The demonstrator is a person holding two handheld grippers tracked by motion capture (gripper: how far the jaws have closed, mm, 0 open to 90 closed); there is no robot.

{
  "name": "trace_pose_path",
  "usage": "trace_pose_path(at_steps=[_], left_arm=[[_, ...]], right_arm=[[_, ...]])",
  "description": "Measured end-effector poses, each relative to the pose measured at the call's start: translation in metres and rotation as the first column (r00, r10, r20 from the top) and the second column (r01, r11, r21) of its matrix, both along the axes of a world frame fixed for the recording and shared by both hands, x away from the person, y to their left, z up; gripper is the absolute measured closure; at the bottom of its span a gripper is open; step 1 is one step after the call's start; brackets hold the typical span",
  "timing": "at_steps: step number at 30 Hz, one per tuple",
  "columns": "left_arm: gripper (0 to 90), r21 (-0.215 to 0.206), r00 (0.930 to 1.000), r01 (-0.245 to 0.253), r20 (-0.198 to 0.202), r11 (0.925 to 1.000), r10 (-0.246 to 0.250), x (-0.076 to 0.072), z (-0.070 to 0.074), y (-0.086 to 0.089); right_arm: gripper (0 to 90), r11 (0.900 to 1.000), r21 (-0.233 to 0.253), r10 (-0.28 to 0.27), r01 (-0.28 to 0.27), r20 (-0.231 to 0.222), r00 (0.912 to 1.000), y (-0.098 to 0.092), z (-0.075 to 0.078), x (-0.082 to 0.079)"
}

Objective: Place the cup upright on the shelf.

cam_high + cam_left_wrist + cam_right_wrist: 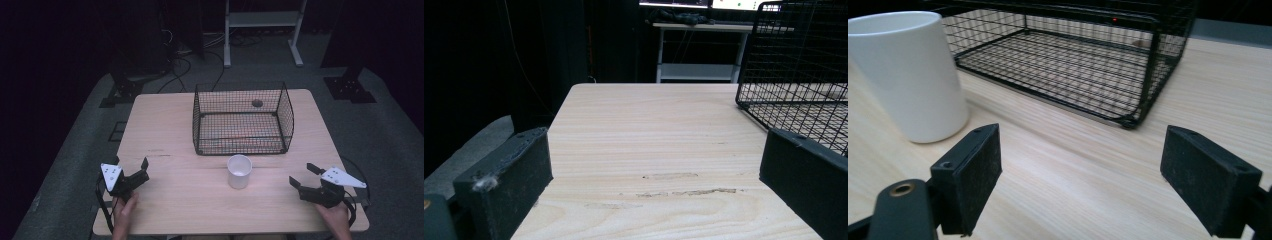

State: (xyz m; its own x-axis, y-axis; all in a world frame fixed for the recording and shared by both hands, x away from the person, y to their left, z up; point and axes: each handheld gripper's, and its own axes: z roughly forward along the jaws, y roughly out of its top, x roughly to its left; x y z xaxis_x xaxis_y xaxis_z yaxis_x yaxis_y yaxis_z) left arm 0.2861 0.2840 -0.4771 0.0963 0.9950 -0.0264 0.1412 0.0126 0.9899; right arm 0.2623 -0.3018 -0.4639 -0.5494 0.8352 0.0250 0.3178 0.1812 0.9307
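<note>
Work had barely begun: both grippers, left and right, rested spread wide and empty near the table's front edge, the white cup untouched between them, the wire basket beyond it unfilled.

Open table left of basket
</note>
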Motion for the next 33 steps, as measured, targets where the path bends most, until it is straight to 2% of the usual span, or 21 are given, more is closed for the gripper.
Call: trace_pose_path(at_steps=[4,13,14,20,26,30,32,33], left_arm=[[0.0,-0.003,1.0,-0.004,-0.001,1.0,0.004,0.0,0.0,0.0],[0.0,-0.003,1.0,-0.004,-0.001,1.0,0.004,0.0,0.0,0.0],[0.0,-0.003,1.0,-0.002,-0.001,1.0,0.002,0.0,0.0,0.0],[0.0,-0.005,1.0,-0.003,-0.002,1.0,0.003,0.0,0.0,0.001],[0.0,-0.005,1.0,-0.003,-0.002,1.0,0.003,0.0,0.0,0.001],[0.0,-0.005,1.0,-0.002,-0.002,1.0,0.002,0.0,0.0,0.001],[0.0,-0.004,1.0,-0.002,-0.002,1.0,0.002,0.0,0.0,0.0],[0.0,-0.003,1.0,-0.002,-0.002,1.0,0.002,0.0,0.0,0.0]], right_arm=[[13.2,1.0,-0.019,0.018,-0.018,-0.018,0.9997,0.004,0.001,0.0],[13.1,0.996,-0.026,0.087,-0.087,-0.013,0.9961,0.016,0.01,-0.001],[12.9,0.994,-0.019,0.112,-0.112,-0.011,0.9936,0.02,0.014,-0.002],[12.2,0.985,-0.039,0.165,-0.165,-0.013,0.9862,0.037,0.021,-0.002],[10.8,0.978,-0.053,0.199,-0.201,-0.028,0.9795,0.047,0.023,0.0],[10.4,0.972,-0.058,0.226,-0.228,-0.039,0.9732,0.054,0.025,0.001],[9.7,0.966,-0.056,0.251,-0.253,-0.043,0.9671,0.061,0.027,0.001],[9.7,0.966,-0.056,0.251,-0.253,-0.043,0.9671,0.061,0.027,0.001]])
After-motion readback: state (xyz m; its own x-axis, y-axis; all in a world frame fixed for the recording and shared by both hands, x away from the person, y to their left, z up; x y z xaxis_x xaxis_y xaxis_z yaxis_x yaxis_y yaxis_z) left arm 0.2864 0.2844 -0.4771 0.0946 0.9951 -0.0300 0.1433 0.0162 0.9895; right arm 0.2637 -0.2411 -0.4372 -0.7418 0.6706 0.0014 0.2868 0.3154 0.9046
